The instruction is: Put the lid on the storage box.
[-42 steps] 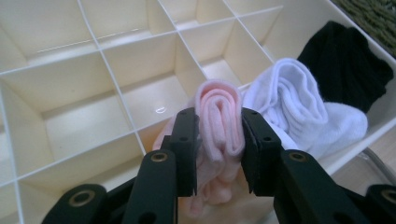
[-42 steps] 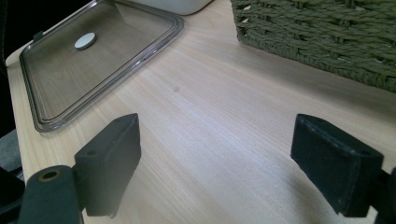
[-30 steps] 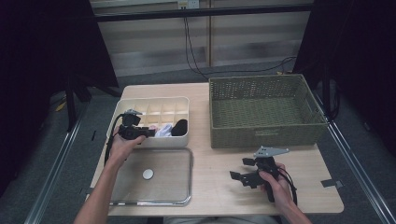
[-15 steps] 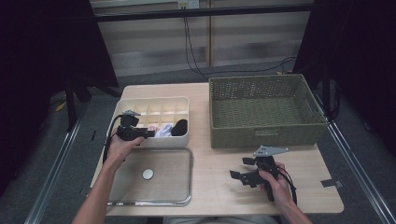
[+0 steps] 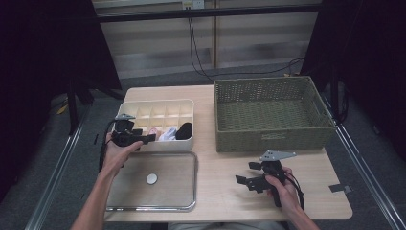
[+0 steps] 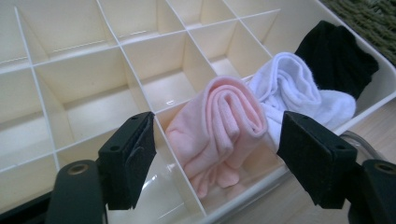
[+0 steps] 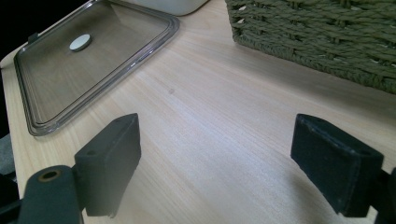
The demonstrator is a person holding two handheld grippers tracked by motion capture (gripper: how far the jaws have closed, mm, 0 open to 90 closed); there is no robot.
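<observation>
With the left tool (image 6: pixel 217 154) just opened wide around the pink sock (image 6: pixel 219 130) in the organizer (image 5: pixel 158 108), withdraw it clear; right tool (image 7: pixel 233 163) idles wide.

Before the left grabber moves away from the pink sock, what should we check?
1. Left gripper jaws have just been opening, pads clear of the pink sock: ok.
2. Pink sock sits rolled in its own compartment of the divided box: ok.
3. White sock and black sock lie in the next compartments, not disturbed: ok.
4. Right gripper open over bare table, holding nothing: ok.
5. Clear lid lies flat, off the box: ok.
</observation>
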